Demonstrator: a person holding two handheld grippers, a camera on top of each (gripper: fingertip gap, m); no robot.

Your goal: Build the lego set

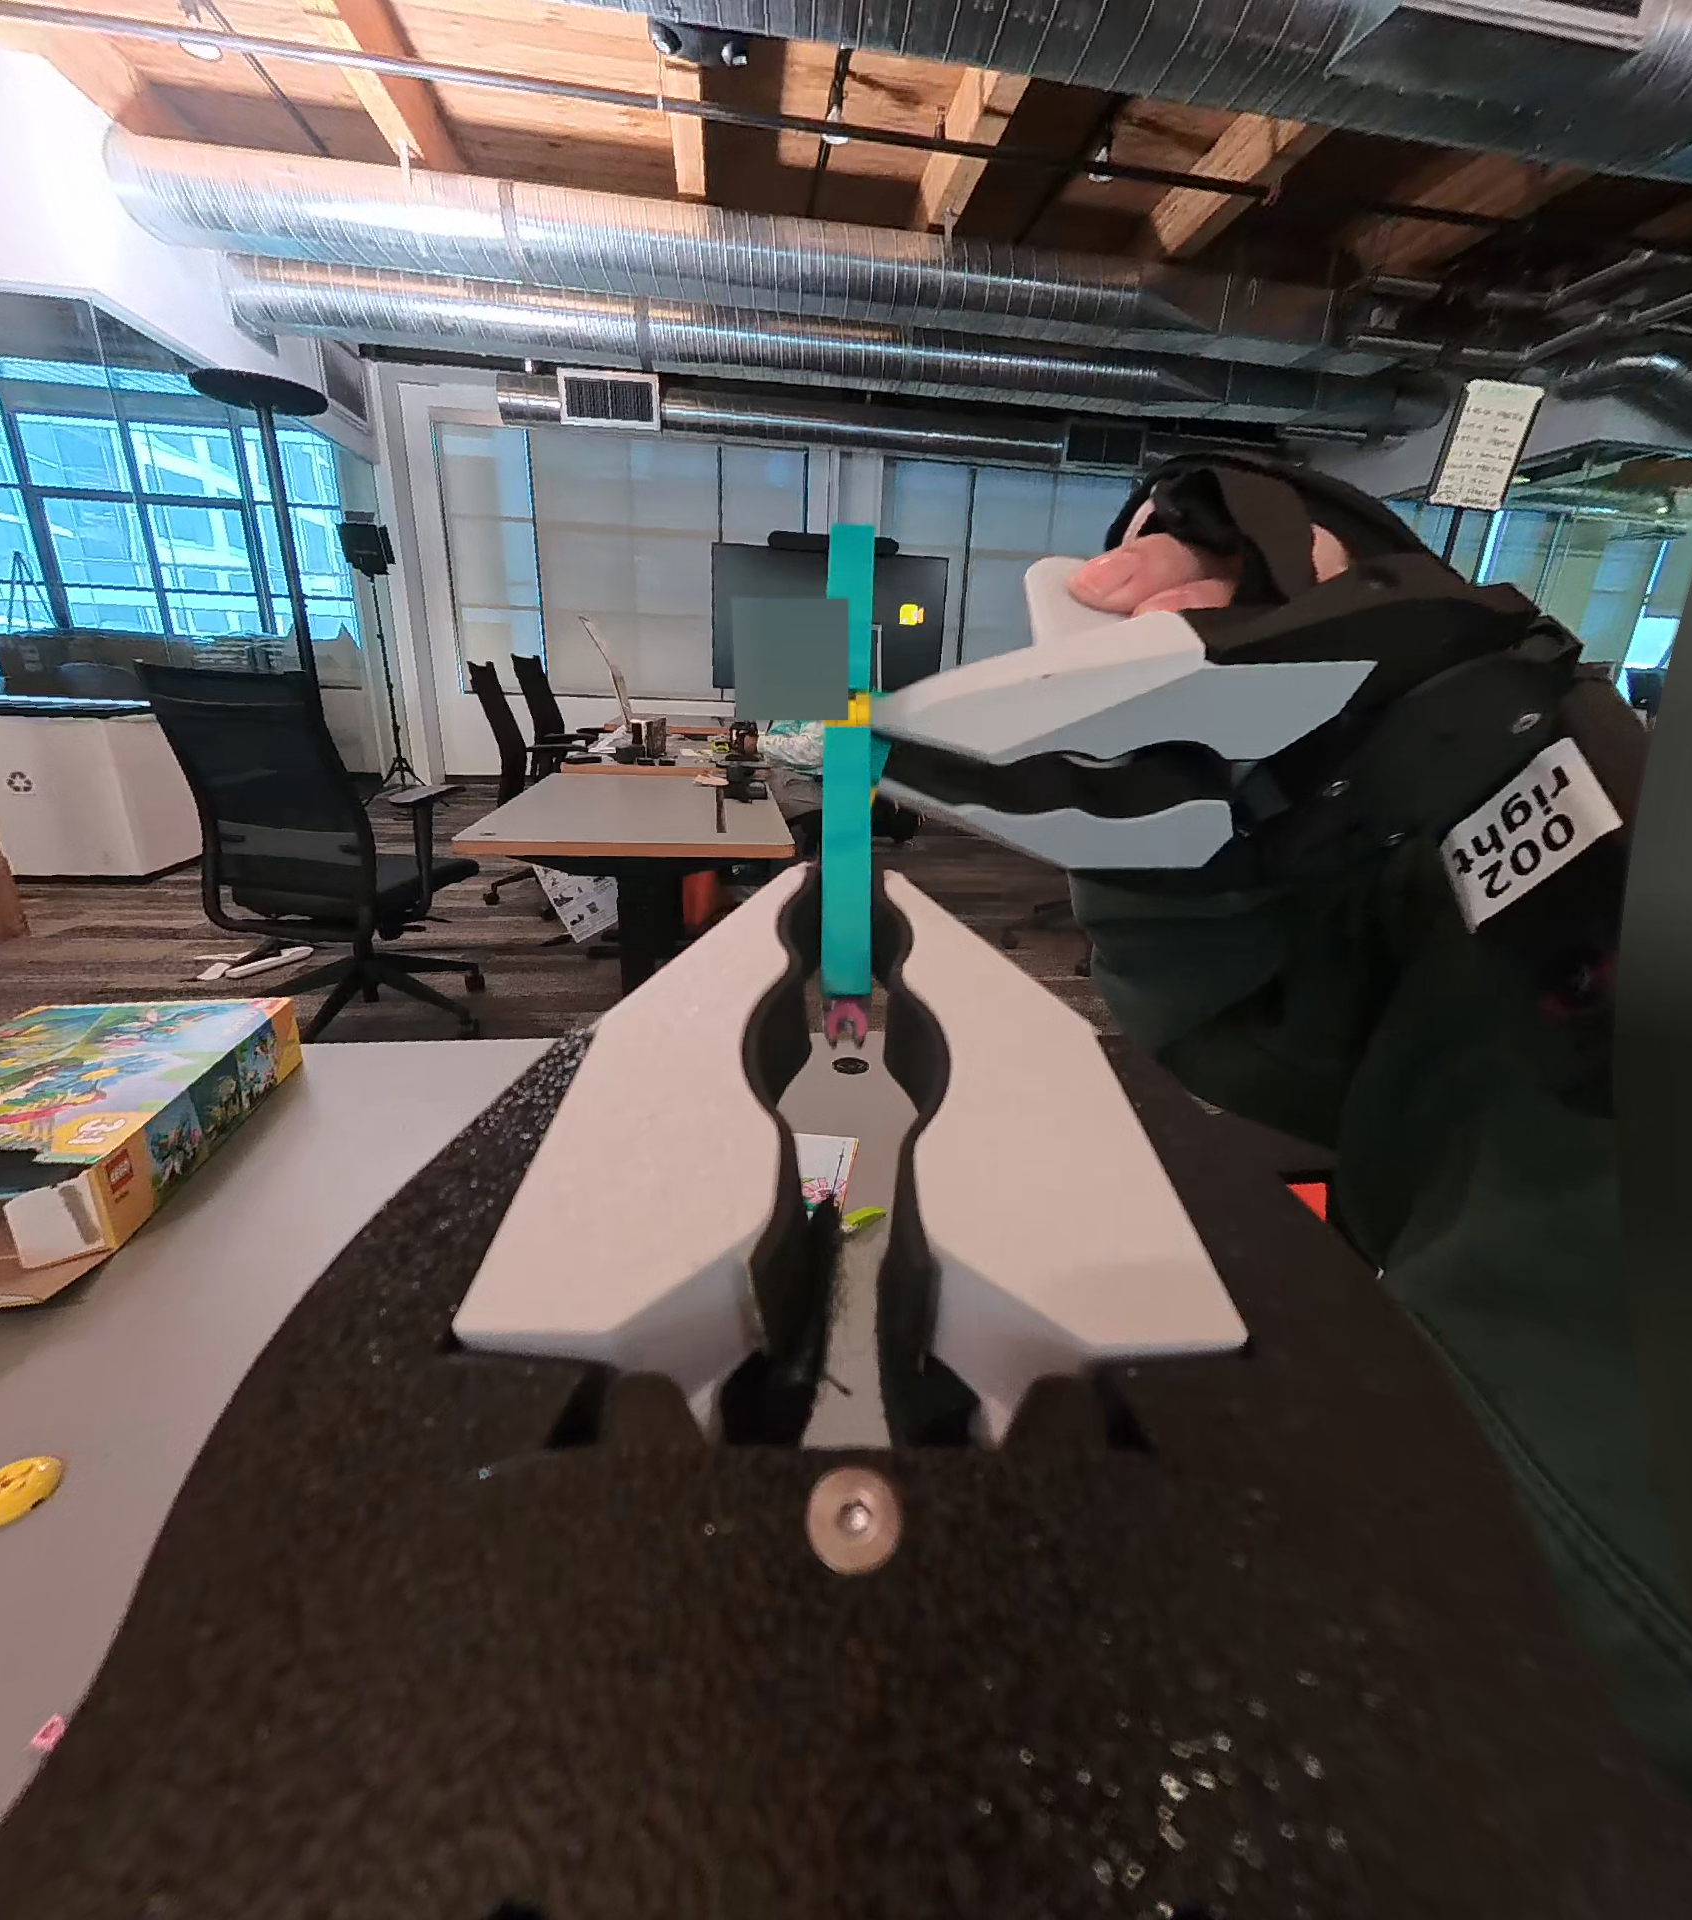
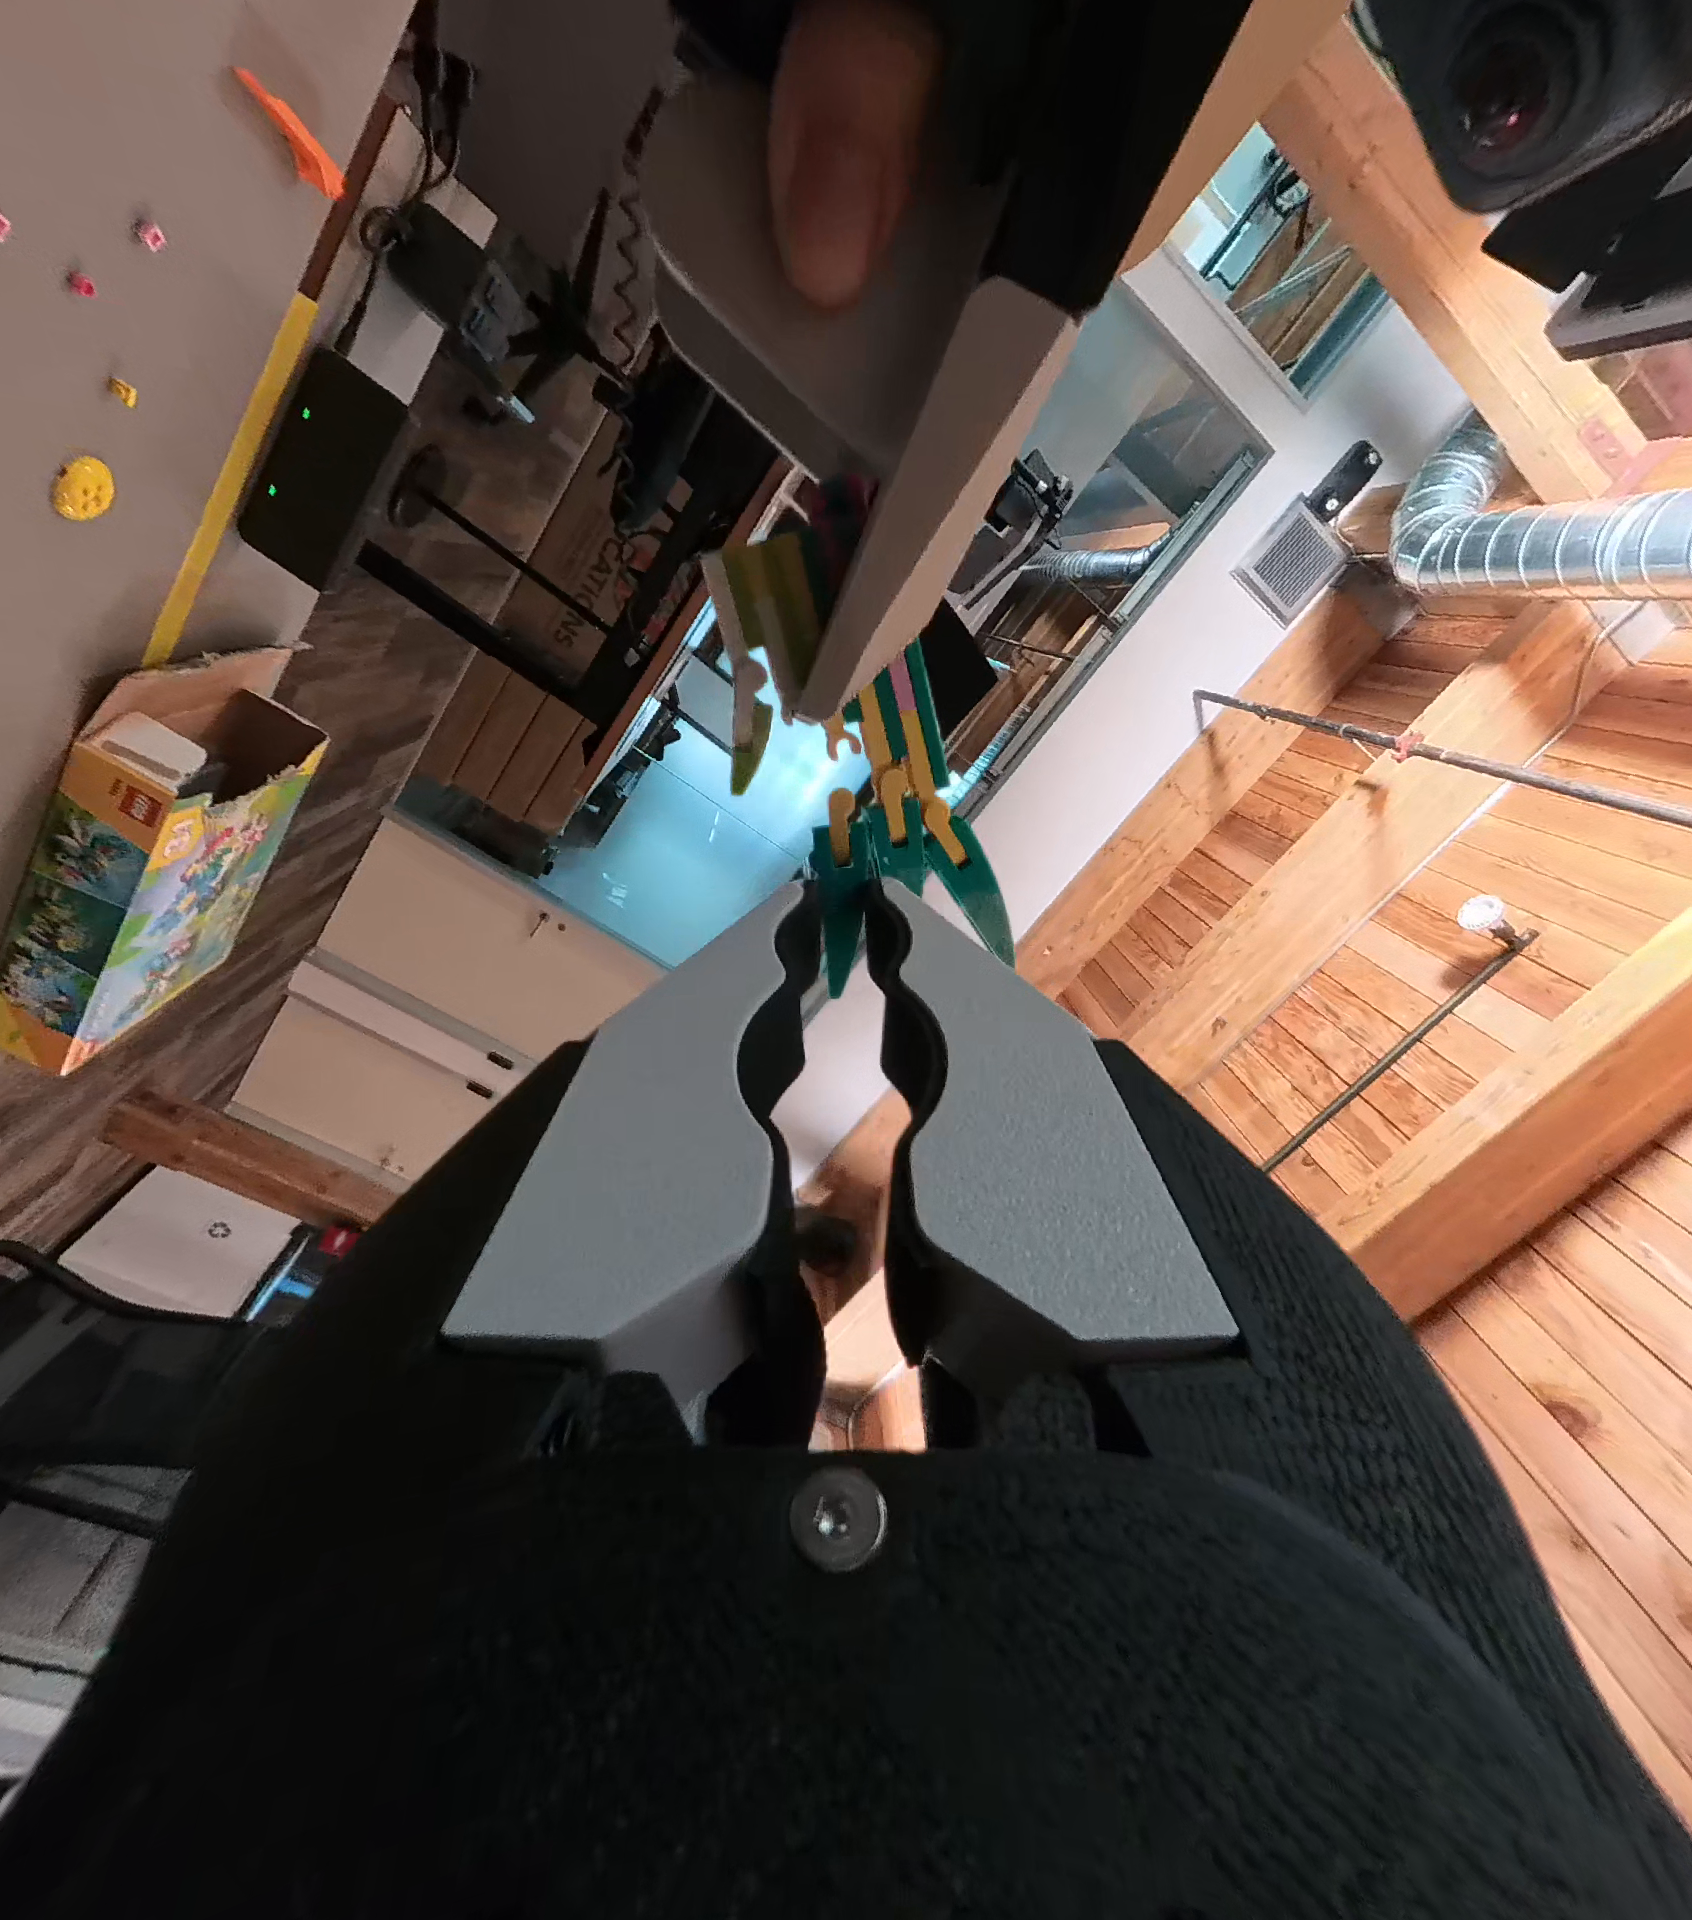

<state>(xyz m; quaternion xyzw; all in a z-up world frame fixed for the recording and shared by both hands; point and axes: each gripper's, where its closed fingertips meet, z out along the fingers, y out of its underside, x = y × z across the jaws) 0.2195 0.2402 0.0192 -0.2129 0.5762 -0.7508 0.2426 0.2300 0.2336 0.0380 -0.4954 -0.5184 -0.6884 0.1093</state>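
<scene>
Jaws of both grippers are closed on one teal stem (image 1: 847,831): left gripper (image 1: 847,914) holds the base, right gripper (image 1: 878,743) mid-stem. Best to press gently, keeping the stem straight.

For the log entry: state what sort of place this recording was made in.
Most likely an open-plan office in a converted loft. Rows of desks with mesh office chairs fill the floor, a wall screen stands at the back, and bare metal ducts run beneath wooden ceiling beams.

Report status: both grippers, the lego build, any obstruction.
Left gripper shut on teal stem, upright. Right gripper shut on the same stem from the side. Nothing in the way.
</scene>
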